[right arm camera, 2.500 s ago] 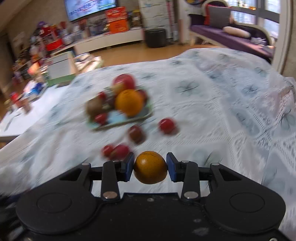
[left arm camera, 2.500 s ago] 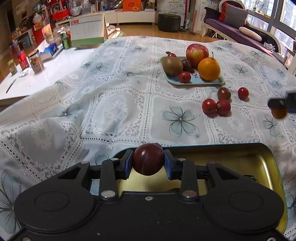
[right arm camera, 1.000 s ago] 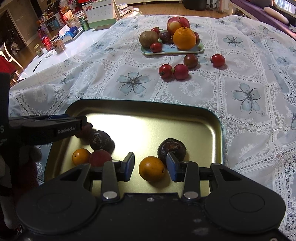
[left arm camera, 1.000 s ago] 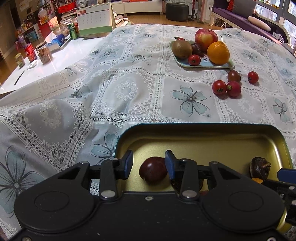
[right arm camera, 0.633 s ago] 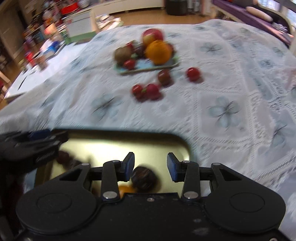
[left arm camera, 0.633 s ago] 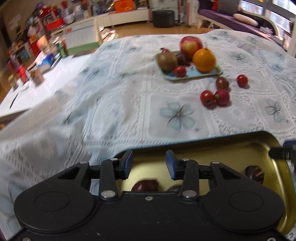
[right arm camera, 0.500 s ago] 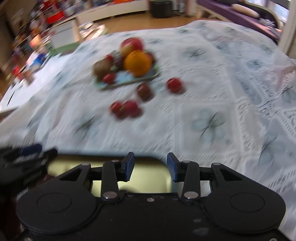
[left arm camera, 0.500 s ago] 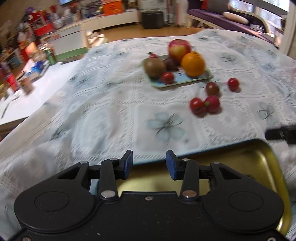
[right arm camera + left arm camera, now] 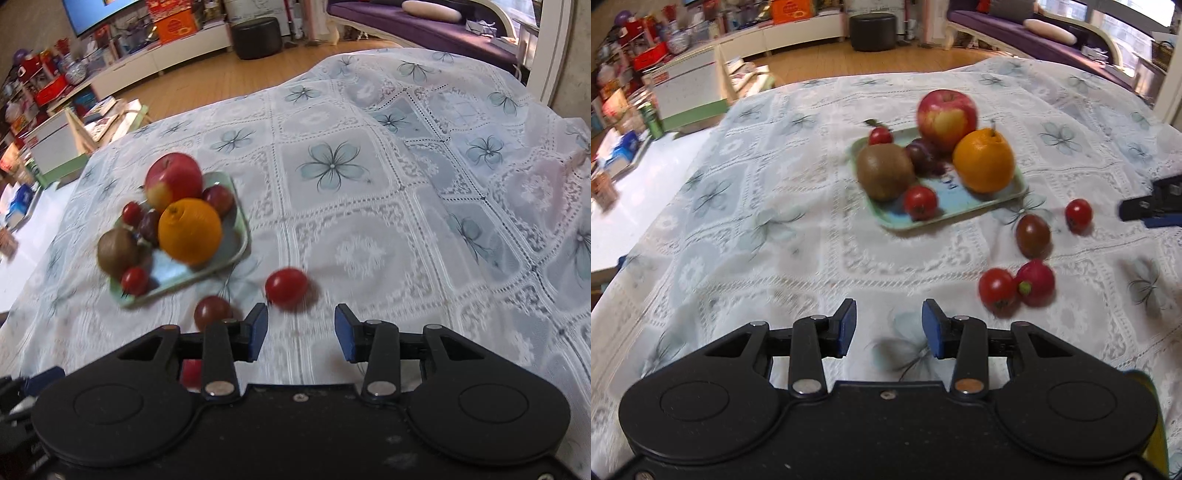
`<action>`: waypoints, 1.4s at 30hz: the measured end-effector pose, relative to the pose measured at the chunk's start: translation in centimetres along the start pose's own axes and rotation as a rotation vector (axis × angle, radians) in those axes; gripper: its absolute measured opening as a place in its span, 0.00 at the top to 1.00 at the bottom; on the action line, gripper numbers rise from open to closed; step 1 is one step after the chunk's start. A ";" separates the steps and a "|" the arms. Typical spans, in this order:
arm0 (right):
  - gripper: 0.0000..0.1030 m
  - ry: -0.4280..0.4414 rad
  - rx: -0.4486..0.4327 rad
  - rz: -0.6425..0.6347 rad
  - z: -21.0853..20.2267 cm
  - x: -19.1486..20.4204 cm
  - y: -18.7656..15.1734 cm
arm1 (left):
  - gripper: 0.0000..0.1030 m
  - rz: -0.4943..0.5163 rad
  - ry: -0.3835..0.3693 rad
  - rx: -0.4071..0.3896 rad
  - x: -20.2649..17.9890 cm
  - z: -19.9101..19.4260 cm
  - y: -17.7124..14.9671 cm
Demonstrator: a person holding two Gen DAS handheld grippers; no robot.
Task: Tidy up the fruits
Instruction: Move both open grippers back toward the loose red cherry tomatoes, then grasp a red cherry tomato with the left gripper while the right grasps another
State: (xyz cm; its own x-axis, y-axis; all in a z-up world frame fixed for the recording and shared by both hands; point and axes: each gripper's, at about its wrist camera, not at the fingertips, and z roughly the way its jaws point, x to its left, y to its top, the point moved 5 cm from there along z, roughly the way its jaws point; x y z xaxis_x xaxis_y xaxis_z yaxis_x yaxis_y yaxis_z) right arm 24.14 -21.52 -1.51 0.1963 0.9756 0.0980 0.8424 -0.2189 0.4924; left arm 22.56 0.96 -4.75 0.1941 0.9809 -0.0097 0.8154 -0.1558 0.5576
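Left gripper [image 9: 888, 328]: your blue-padded jaws are spread with nothing between them, hovering over the tablecloth [image 9: 775, 236].
Right gripper [image 9: 300, 332]: yours here is spread and empty too; its tip shows at the right edge of the left view.
Loose fruit: a red cherry tomato [image 9: 286, 283] lies just beyond your right fingertips, a dark brownish tomato [image 9: 211, 311] beside your left pad.
Left view only: a red tomato [image 9: 997, 290] touching a radish [image 9: 1037, 282], and a sliver of gold tray rim [image 9: 1158, 417] at lower right.
Small tray [image 9: 960, 212]: pale green-blue, carrying an apple [image 9: 946, 114], an orange [image 9: 983, 162], a kiwi [image 9: 884, 171], a dark plum [image 9: 921, 155] and two cherry tomatoes.
Right view only: another reddish plum [image 9: 218, 199] tucked behind the orange.
Surface: white lace cloth with blue flower squares; both views are motion-blurred.
Room: wooden floor, a black ottoman [image 9: 872, 31], a purple sofa [image 9: 1034, 35], cluttered shelves at left.
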 end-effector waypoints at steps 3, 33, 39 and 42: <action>0.57 0.016 0.012 0.015 1.3 0.4 0.6 | 0.52 0.054 -0.039 0.002 -1.2 0.7 0.6; 0.55 -0.002 0.081 0.111 7.5 0.2 1.8 | 0.52 0.225 -0.220 0.024 -5.6 2.8 -0.3; 0.65 0.028 0.090 0.162 6.0 -0.3 1.8 | 0.52 0.219 -0.209 0.036 -5.8 4.2 -0.6; 0.65 0.018 0.098 0.189 4.5 -0.8 1.6 | 0.50 0.210 -0.216 0.043 -5.8 4.8 -0.5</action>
State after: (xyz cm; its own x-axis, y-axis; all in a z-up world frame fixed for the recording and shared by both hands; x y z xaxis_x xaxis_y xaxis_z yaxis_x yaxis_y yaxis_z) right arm 27.58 -22.73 -4.73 0.3469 0.9170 0.1968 0.8362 -0.3974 0.3778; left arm 23.63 -5.18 -9.00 0.4686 0.8801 -0.0767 0.7666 -0.3619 0.5305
